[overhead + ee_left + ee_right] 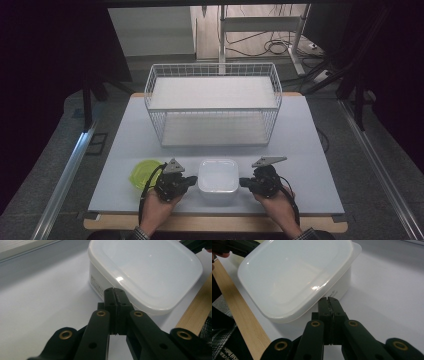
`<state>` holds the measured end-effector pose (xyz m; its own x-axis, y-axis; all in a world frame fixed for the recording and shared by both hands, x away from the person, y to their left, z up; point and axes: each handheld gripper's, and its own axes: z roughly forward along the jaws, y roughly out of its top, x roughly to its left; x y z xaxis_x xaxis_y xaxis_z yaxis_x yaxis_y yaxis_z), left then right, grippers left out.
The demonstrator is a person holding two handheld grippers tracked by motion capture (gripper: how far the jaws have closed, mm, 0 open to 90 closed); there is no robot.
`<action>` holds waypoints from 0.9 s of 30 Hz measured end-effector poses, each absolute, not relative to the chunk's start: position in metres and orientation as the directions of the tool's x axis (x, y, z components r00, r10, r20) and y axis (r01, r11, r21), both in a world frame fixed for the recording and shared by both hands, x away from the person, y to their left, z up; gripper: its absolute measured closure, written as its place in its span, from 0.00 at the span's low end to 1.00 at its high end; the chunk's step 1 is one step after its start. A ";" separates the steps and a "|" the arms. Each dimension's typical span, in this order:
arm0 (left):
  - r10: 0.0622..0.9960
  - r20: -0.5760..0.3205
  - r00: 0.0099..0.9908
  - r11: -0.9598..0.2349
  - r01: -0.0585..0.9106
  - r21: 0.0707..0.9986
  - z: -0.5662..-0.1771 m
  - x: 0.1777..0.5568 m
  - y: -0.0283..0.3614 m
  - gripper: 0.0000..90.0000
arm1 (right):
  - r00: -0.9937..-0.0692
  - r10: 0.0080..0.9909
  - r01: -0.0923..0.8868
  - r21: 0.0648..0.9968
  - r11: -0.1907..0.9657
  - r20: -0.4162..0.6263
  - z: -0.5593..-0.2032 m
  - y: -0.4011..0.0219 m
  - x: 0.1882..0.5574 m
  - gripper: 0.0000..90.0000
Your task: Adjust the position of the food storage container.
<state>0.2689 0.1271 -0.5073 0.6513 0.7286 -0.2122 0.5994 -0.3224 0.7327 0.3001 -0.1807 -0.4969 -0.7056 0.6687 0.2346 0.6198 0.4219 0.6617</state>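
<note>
L gripper (115,291) jaws pressed together, nothing held | R gripper (328,300) same | white lidded box (218,177) btwn my tips, near table (300,150) edge | green bowl (142,172) left | wire basket (213,102) far

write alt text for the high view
A person's two hands each hold a black tool, the left tool and right tool flanking a white lidded container on a pale table. A green bowl sits left; a white wire basket stands behind.
</note>
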 end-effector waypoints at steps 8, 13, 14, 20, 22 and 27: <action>0.731 -0.193 0.655 -0.330 0.587 0.739 -0.504 0.264 0.131 0.96 | -0.718 0.670 0.577 0.698 0.425 0.186 -0.490 -0.188 0.295 0.93; 0.749 -0.161 0.643 -0.320 0.563 0.762 -0.497 0.255 0.145 0.86 | -0.718 0.678 0.552 0.726 0.412 0.161 -0.485 -0.201 0.292 0.82; 0.748 -0.160 0.644 -0.318 0.559 0.766 -0.496 0.254 0.146 0.83 | -0.717 0.678 0.553 0.724 0.412 0.162 -0.485 -0.204 0.292 0.79; 0.729 -0.141 0.670 -0.320 0.516 0.795 -0.496 0.246 0.152 0.58 | -0.725 0.674 0.532 0.735 0.420 0.140 -0.484 -0.209 0.287 0.61; 0.726 -0.139 0.673 -0.323 0.513 0.795 -0.497 0.244 0.152 0.48 | -0.728 0.671 0.526 0.739 0.421 0.136 -0.484 -0.209 0.285 0.58; 0.715 -0.129 0.687 -0.347 0.509 0.787 -0.508 0.237 0.159 0.29 | -0.759 0.642 0.491 0.741 0.457 0.108 -0.484 -0.208 0.277 0.39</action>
<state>0.2371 0.1589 -0.5079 0.6875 0.7146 -0.1295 0.5092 -0.3472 0.7875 0.2766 -0.2078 -0.4843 -0.7595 0.6416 0.1078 0.4913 0.4570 0.7414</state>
